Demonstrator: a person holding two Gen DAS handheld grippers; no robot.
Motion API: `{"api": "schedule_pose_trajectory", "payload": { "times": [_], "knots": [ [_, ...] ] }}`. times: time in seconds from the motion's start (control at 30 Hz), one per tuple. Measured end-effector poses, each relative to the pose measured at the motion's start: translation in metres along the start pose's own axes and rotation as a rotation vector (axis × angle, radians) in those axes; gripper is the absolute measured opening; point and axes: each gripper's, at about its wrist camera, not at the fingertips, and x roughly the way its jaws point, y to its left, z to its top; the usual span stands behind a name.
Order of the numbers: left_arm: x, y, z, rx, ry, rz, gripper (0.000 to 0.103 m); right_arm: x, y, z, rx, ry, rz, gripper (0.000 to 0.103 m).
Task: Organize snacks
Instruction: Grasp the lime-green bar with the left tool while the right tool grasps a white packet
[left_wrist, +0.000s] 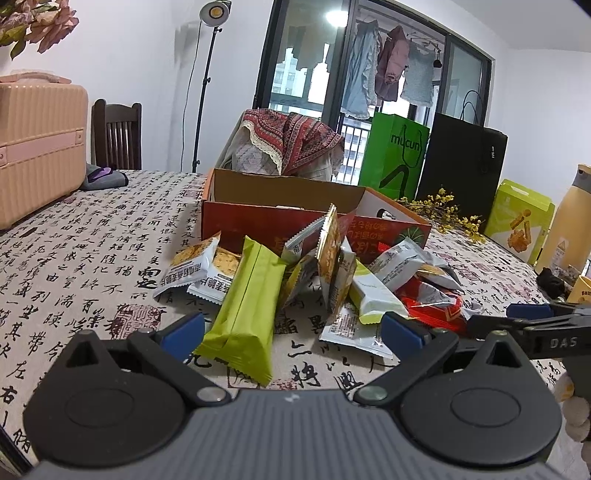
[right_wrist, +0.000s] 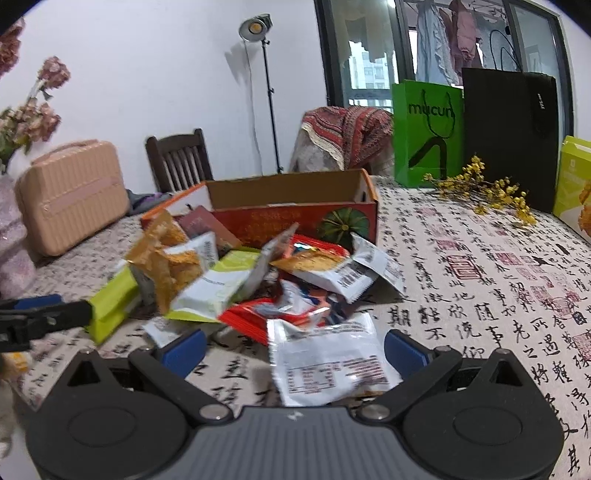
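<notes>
A pile of several snack packets lies on the table in front of an open red cardboard box (left_wrist: 295, 225) (right_wrist: 295, 218). A long green packet (left_wrist: 245, 312) (right_wrist: 112, 304) lies between the open jaws of my left gripper (left_wrist: 291, 336). My right gripper (right_wrist: 293, 350) is open around a white packet (right_wrist: 328, 363) showing its printed back. Neither gripper holds anything. Red packets (left_wrist: 439, 310) (right_wrist: 251, 319) and white-and-orange packets (left_wrist: 192, 264) sit in the pile. The right gripper's fingers (left_wrist: 532, 314) show at the right of the left wrist view. The left gripper's fingers (right_wrist: 40, 314) show at the left of the right wrist view.
The table wears a calligraphy-print cloth (left_wrist: 74, 258). A pink case (left_wrist: 37, 155) (right_wrist: 70, 195) stands at the left. Green (left_wrist: 393, 155) and black (left_wrist: 461, 170) bags, yellow flowers (right_wrist: 484, 188), a green carton (left_wrist: 517, 221) and a yellow bottle (left_wrist: 569, 221) stand at the back right.
</notes>
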Motion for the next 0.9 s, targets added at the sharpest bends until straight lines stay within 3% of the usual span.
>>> {"api": "schedule_pose_trajectory", "payload": {
  "times": [0.2, 0.37, 0.47, 0.73, 0.9],
  "knots": [
    [0.002, 0.003, 0.001, -0.009, 0.004, 0.006, 0.103, 0.019, -0.012, -0.003, -0.004, 0.033, -0.029, 0.093],
    [0.005, 0.004, 0.0, -0.013, 0.013, 0.009, 0.103, 0.032, -0.025, -0.006, 0.017, 0.058, 0.025, 0.091],
    [0.007, 0.005, 0.0, -0.015, 0.02, 0.01, 0.103, 0.035, -0.026, -0.006, 0.018, 0.047, 0.028, 0.081],
    [0.012, 0.005, 0.0, -0.015, 0.035, 0.02, 0.103, 0.031, -0.029, -0.007, 0.023, 0.031, 0.049, 0.076],
    [0.017, 0.007, 0.005, -0.013, 0.041, 0.041, 0.103, 0.026, -0.031, -0.005, 0.03, 0.011, 0.049, 0.065]
  ]
}}
